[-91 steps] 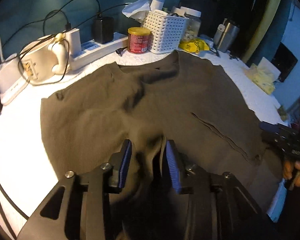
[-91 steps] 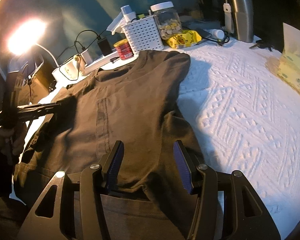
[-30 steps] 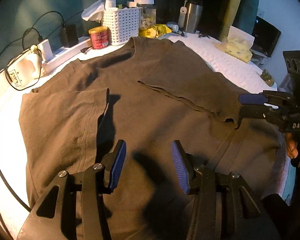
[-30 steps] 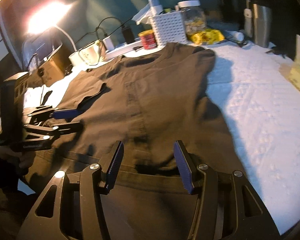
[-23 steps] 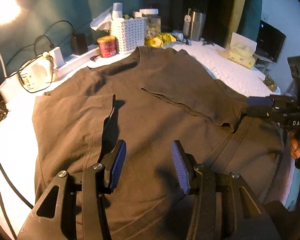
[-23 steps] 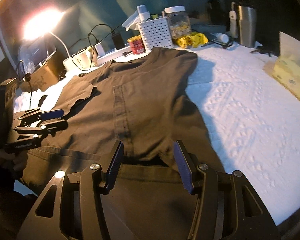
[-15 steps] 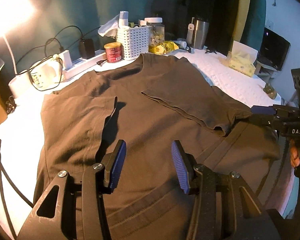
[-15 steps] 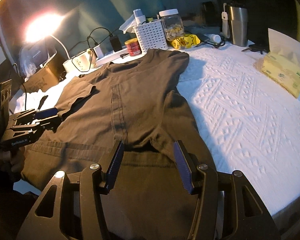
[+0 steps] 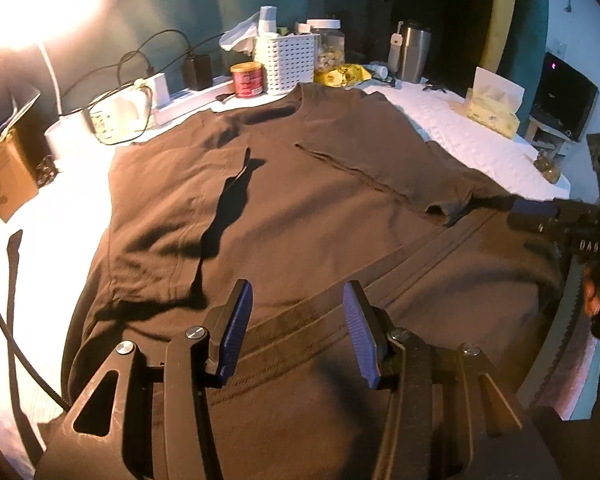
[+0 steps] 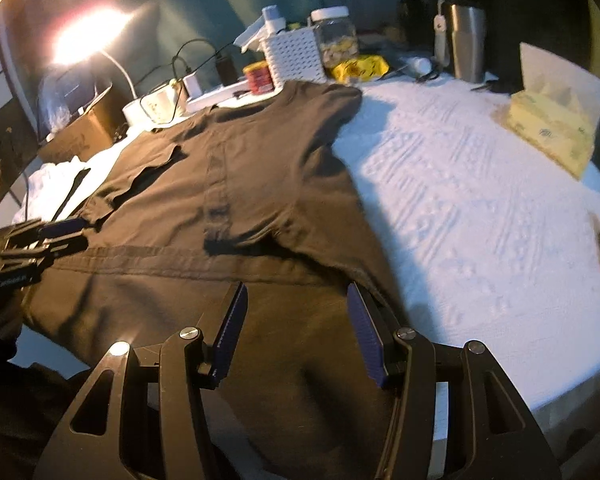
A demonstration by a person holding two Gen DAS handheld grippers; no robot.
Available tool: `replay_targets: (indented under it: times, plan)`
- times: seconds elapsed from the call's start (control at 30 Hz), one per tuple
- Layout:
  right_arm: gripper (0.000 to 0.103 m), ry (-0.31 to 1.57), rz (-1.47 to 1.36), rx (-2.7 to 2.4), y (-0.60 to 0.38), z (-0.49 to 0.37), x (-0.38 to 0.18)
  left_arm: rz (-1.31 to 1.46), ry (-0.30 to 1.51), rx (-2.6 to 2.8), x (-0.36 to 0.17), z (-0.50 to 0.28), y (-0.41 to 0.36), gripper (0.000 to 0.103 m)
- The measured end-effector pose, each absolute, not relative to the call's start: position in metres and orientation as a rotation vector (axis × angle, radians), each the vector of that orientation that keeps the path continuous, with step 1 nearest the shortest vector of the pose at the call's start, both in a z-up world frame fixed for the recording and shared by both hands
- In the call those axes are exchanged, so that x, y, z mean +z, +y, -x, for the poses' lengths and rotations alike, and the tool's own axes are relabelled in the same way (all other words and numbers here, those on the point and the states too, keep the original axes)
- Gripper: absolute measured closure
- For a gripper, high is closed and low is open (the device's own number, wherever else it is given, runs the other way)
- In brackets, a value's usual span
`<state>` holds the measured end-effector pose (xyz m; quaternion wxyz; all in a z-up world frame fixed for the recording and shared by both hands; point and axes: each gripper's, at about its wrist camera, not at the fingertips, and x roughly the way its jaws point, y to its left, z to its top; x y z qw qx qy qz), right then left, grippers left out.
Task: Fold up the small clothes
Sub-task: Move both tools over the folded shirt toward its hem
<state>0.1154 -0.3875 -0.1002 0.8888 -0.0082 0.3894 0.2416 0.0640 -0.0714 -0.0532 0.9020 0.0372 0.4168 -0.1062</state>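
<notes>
A brown shirt (image 9: pixel 300 200) lies spread flat on the white bedspread (image 10: pixel 480 200), its collar toward the white basket (image 9: pixel 286 64) at the far edge and its hem hanging off the near edge. Both sleeves are folded inward onto the body: one sleeve (image 9: pixel 172 208) lies on the side of the shirt nearer the lamp (image 9: pixel 32 4), the other (image 9: pixel 380 160) on the side nearer the tissue box (image 9: pixel 494 110).

The left gripper (image 9: pixel 298 328) hovers over the hem, on the lamp side of the shirt; its jaws stand apart with nothing between them and the blue pads (image 9: pixel 236 328) are clear of the cloth. The right gripper (image 10: pixel 296 330) hovers over the hem at the corner nearer the tissue box, jaws likewise apart and empty. Each gripper shows at the edge of the other's view, held in a hand (image 9: pixel 598 292).

Beside the basket stand a red tin (image 9: pixel 246 79), a jar (image 9: pixel 328 44), a yellow packet (image 9: pixel 342 74) and a steel tumbler (image 9: pixel 414 56). A power strip (image 9: pixel 192 98) with cables runs from the tin toward the lamp.
</notes>
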Motion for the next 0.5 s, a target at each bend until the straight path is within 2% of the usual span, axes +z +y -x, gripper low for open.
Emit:
replay_targets:
  times: [0.27,0.5]
  plan:
    - [0.048,0.809,0.088,0.454,-0.39,-0.128,-0.104,-0.087,0.858,-0.14,-0.05,-0.049,-0.051,0.056]
    - [0.048,0.801,0.116,0.438,-0.383,-0.132,-0.114,-0.069,0.876,0.015,-0.05,-0.031,0.004,0.056]
